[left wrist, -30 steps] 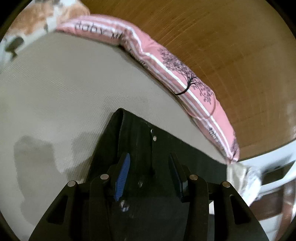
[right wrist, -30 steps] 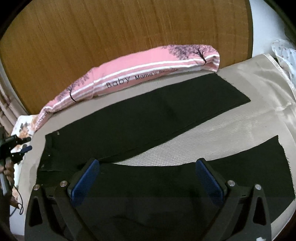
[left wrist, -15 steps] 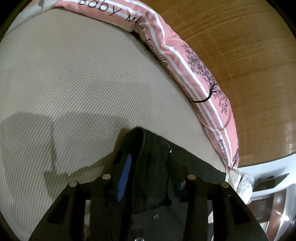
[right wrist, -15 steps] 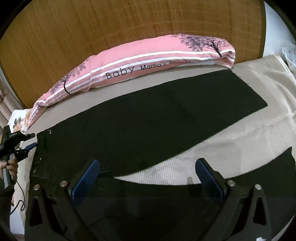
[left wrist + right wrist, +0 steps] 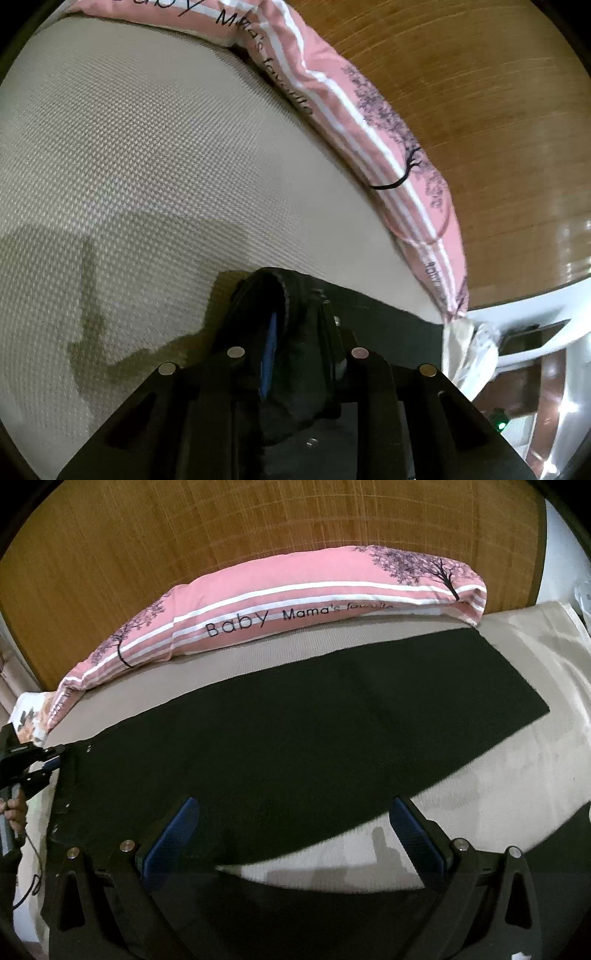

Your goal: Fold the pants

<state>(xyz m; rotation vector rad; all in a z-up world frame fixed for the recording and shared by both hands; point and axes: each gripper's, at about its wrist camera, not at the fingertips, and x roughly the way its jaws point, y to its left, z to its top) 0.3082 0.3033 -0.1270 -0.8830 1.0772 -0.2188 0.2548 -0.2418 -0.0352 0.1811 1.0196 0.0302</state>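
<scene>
On a woven bed mat [image 5: 509, 760], our left gripper [image 5: 295, 325] closes on the soft black pants [image 5: 295, 738] at the waistband corner; our right gripper [image 5: 291, 834] hangs wide apart.

Matt black cloth pants [image 5: 295, 746], woven mat [image 5: 147, 155] — glossy wood headboard [image 5: 221, 546]

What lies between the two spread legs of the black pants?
Only bare beige mattress shows between the black pants legs, in the right wrist view.
</scene>
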